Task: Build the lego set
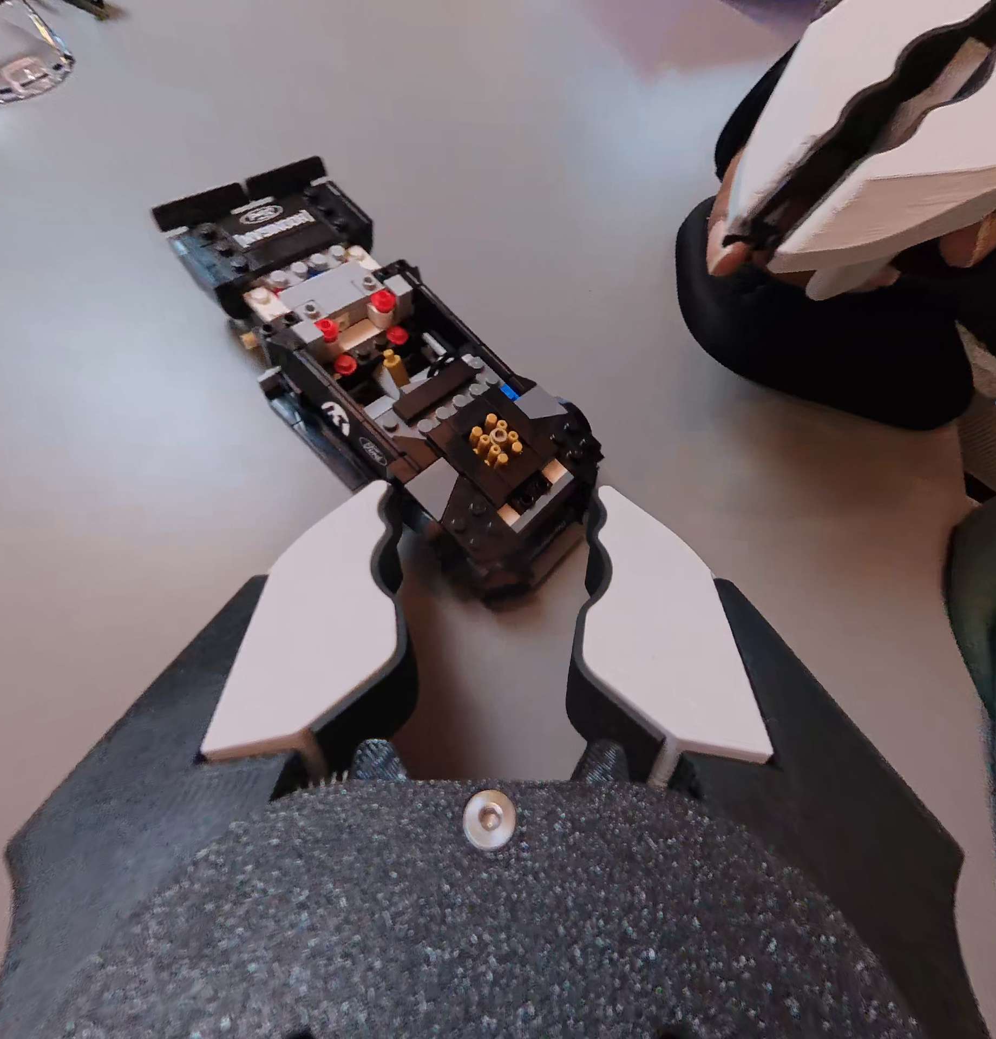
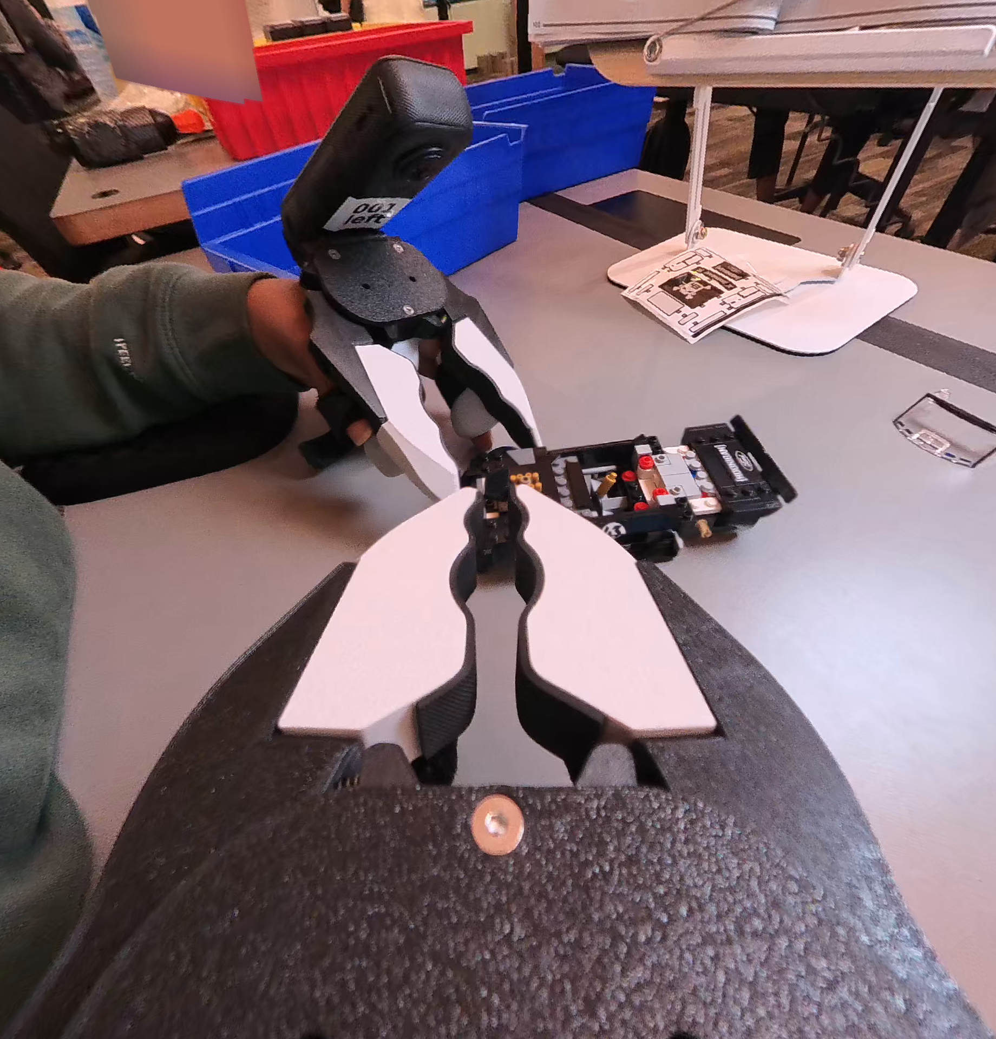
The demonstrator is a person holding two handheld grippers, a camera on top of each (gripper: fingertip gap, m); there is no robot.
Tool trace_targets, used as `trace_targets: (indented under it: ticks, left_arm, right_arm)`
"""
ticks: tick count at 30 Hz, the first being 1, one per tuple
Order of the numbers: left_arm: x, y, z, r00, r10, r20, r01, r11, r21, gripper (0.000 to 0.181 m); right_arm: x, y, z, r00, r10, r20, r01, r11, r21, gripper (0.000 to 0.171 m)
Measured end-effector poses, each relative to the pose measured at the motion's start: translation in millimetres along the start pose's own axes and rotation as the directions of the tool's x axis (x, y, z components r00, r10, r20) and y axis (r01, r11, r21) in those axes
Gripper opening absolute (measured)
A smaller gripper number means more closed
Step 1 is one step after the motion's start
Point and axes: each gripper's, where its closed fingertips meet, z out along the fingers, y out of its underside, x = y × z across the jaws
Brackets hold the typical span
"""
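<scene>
A part-built black lego car (image 1: 372, 348) lies on the grey table (image 1: 119, 450), with red studs, a tan engine cluster and grey plates showing on top. My left gripper (image 1: 493, 500) is open, with its fingers on either side of the car's near end. In the right wrist view the car (image 2: 653, 483) lies past my right gripper (image 2: 494, 495). Its jaws are close together, and a small black piece (image 2: 496, 489) appears to be pinched at the tips. In the left wrist view the right gripper (image 1: 735, 242) hovers to the car's right, apart from it.
A clear windscreen piece (image 2: 951, 430) lies on the table to the right of the car. A sticker sheet (image 2: 698, 292) rests on a white stand base (image 2: 822, 303) at the back. Blue bins (image 2: 473, 185) and a red bin (image 2: 338, 78) stand behind. A green sleeve (image 2: 119, 360) is at the left. One gripper's finger ends stand about 10 cm off the other's.
</scene>
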Motion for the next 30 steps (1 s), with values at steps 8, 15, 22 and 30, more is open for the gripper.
trace_targets:
  ticks: [8, 15, 22, 30]
  left_arm:
    - [13, 0, 6, 0.999, 0.011, -0.042, -0.011, 1.0, -0.006, 0.062]
    - [16, -1, 4, 0.998, 0.009, -0.059, -0.008, 1.0, 0.007, 0.061]
    - [18, -3, -2, 0.997, 0.012, -0.074, -0.011, 1.0, 0.018, 0.057]
    - [13, -10, -17, 0.998, 0.014, -0.063, -0.011, 0.999, 0.052, 0.046]
  right_arm:
    - [8, 2, 1, 0.999, 0.021, -0.029, -0.021, 1.0, -0.001, 0.008]
    - [13, 2, 4, 0.999, 0.036, -0.041, -0.037, 0.999, -0.004, 0.008]
    - [20, 1, 5, 0.995, 0.054, -0.078, -0.054, 0.999, 0.003, 0.008]
    - [27, 1, 7, 0.988, 0.059, -0.142, -0.059, 0.998, 0.002, 0.008]
